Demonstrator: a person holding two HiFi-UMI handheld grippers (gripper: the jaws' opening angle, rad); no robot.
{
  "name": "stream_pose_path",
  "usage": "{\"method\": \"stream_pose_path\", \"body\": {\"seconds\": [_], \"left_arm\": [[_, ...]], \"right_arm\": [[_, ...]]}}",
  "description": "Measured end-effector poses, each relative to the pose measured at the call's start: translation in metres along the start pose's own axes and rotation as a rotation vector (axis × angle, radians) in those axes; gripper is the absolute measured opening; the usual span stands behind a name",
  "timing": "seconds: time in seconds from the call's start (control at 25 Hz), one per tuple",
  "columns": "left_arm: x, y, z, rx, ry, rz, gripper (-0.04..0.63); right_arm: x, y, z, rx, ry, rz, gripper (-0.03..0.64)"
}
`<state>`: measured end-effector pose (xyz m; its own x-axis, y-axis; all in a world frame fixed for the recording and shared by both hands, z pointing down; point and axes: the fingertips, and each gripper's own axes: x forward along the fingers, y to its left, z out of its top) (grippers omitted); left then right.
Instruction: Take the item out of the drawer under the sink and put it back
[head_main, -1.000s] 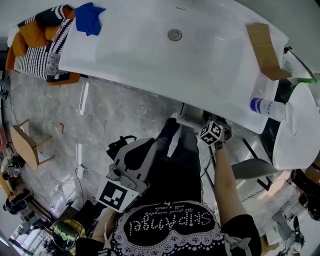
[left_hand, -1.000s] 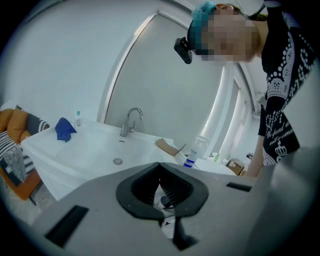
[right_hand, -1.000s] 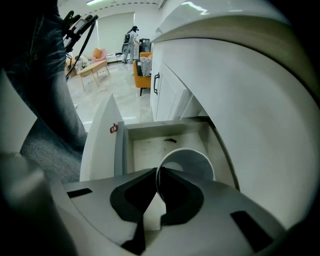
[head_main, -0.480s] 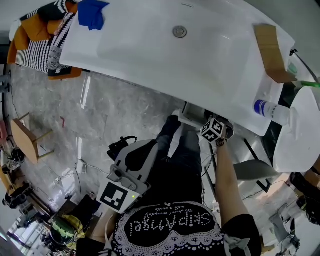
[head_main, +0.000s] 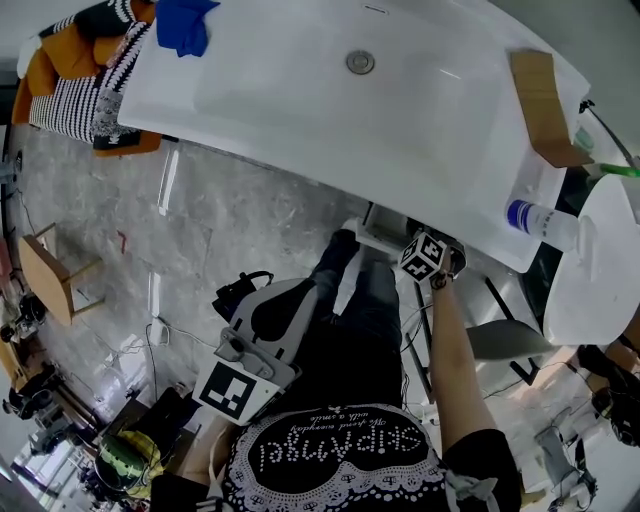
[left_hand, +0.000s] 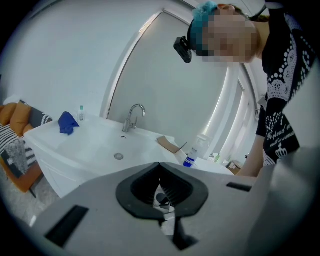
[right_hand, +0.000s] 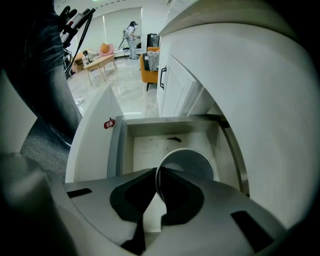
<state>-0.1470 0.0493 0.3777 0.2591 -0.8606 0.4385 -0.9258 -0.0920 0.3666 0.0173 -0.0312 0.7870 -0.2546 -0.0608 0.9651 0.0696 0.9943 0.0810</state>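
Right fingers (right_hand: 176, 191): pinching together on the thin rim of the white cup (right_hand: 192, 160), one finger inside it and one outside.
Right gripper (right_hand: 157, 172): pointing steeply down, under the near edge of the sink (head_main: 330, 110), right over the open drawer (right_hand: 119, 145).
White cup: hanging low in the right part of the drawer; I cannot tell if its bottom is touching the drawer floor.
Left fingers (left_hand: 181, 189): pressing together with nothing between them.
Left gripper (left_hand: 159, 166): waiting at the near left by the person's lap, well apart from the drawer.
Done so far: the drawer is standing open and the cup is being held tight.
Left to do: I am guessing the cup is either coming out or going back in; it is not looking finished, since letting go is not yet done.
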Motion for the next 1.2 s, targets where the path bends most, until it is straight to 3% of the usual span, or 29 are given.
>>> {"method": "stream_pose_path", "body": {"seconds": [0.36, 0.56, 1.04, 1.12, 1.2], "left_arm": [[-0.003, 0.001, 0.001, -0.001, -0.004, -0.019, 0.005], [-0.006, -0.001, 0.002, 0.003, -0.016, -0.029, 0.005], [-0.015, -0.004, 0.007, -0.017, -0.059, -0.064, 0.005], [-0.015, -0.007, 0.008, -0.012, -0.063, -0.077, 0.005], [-0.014, -0.01, 0.008, -0.008, -0.064, -0.092, 0.005]], "right_arm": [[-0.005, 0.001, 0.001, 0.084, 0.009, 0.028, 0.031], [-0.01, 0.005, 0.003, 0.094, 0.005, 0.041, 0.081], [-0.037, 0.006, 0.026, 0.082, -0.07, -0.034, 0.08], [-0.044, 0.007, 0.031, 0.112, -0.101, -0.053, 0.08], [-0.052, 0.004, 0.033, 0.167, -0.139, -0.082, 0.038]]}}
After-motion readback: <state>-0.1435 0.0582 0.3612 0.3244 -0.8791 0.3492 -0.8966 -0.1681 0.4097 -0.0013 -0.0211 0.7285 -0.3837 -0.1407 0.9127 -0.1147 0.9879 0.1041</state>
